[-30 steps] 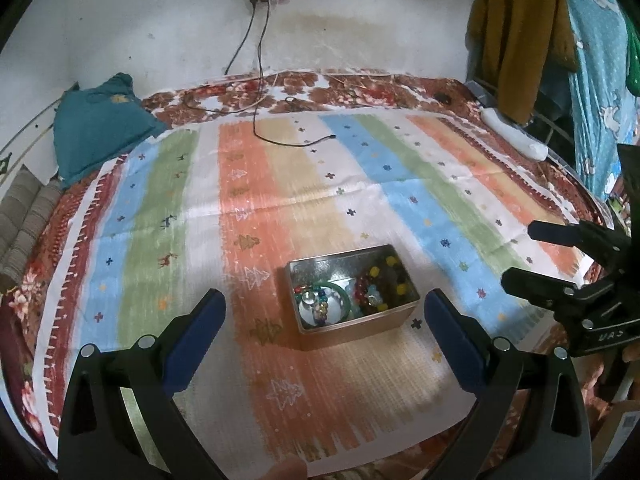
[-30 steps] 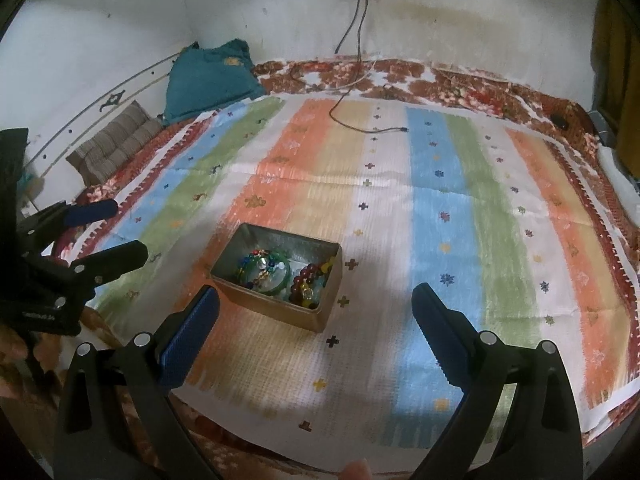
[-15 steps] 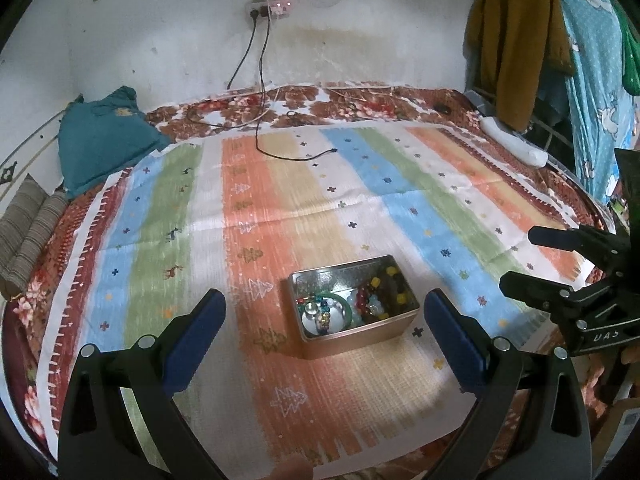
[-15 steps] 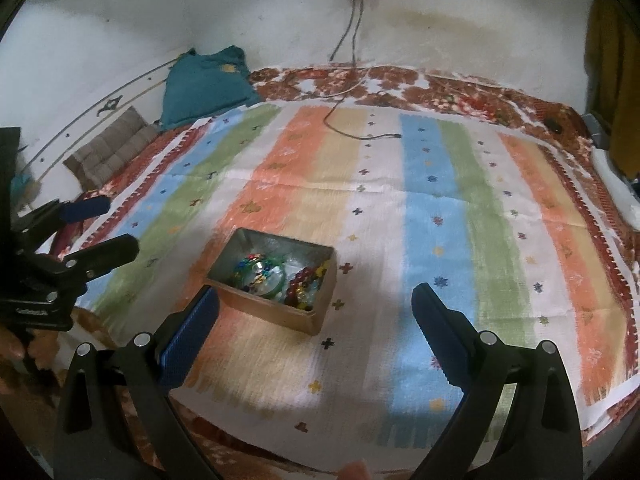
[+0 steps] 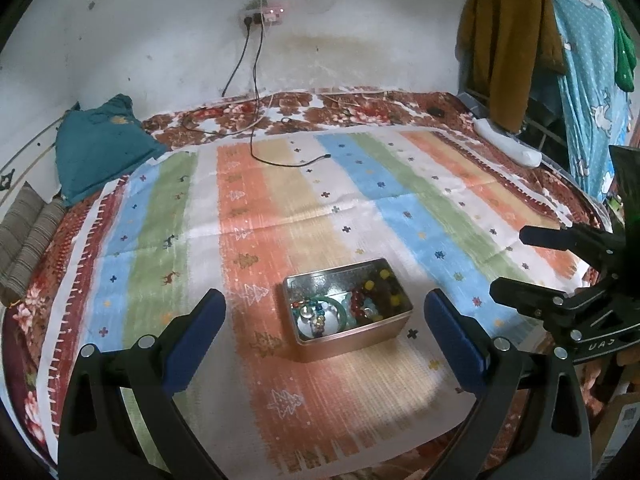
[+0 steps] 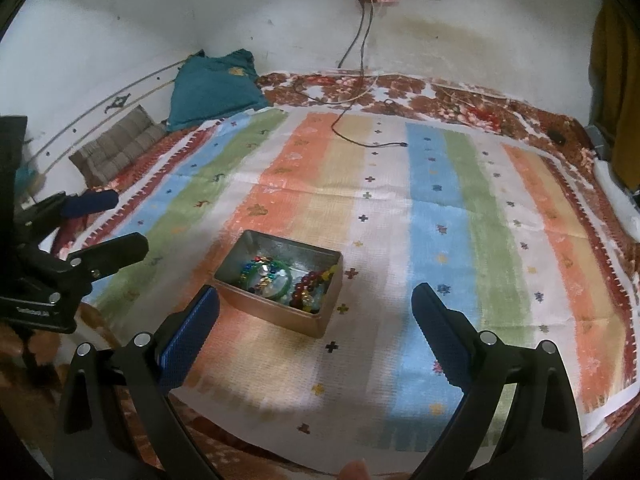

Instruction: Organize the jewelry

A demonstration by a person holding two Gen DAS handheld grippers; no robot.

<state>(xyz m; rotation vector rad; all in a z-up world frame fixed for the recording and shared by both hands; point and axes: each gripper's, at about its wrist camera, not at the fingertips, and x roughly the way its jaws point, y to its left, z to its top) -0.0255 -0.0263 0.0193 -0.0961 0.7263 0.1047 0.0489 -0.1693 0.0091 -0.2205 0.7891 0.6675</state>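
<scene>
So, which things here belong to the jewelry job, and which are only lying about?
For the job:
- tin
- green bangle inside it
- beads inside it
- left gripper, open
- right gripper, open

Lying about:
- striped cloth
- teal pillow
- cable
- hanging clothes

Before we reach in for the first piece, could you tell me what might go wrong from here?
1. The green bangle lies over the beaded bracelets in the metal tin; lifting one may drag others out.
2. The tin sits loose on the soft striped cloth, so a nudge from the open left claw or right claw could tip or slide it.
3. Spilled beads would be hard to spot on the busy pattern.
</scene>
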